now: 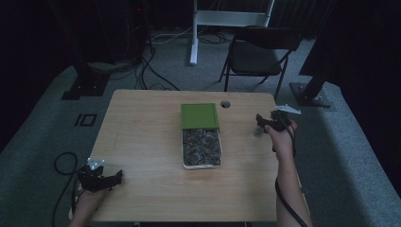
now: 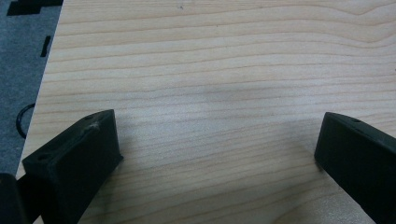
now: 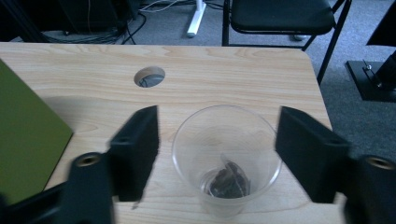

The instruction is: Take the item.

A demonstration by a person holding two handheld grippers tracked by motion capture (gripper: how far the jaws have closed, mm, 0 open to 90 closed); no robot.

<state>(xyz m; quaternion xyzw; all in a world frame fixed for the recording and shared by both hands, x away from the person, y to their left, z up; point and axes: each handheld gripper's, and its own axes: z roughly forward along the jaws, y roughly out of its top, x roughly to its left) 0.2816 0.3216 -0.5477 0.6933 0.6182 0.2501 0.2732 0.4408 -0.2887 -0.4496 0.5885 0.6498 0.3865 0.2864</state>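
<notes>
With the clear cup (image 3: 227, 161), one dark packet at its bottom, standing untouched between the spread jaws of the right gripper (image 3: 217, 154), the jaws should be lifted straight clear so the cup is not tipped; the left gripper (image 2: 217, 154) is held spread over bare table (image 2: 224, 70).

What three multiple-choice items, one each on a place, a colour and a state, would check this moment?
1. Where does the clear cup stand?
A. between the right gripper's jaws
B. on the chair
C. inside the box

2. What colour is the lid on the box?
A. red
B. green
C. white

3. How do the left gripper's jaws stand?
A. shut on the cup
B. shut on the lid
C. open over the bare table

Answers: A, the cup sits between spread jaws, untouched; B, the lid is plainly green; C, only wood shows between them.
</notes>
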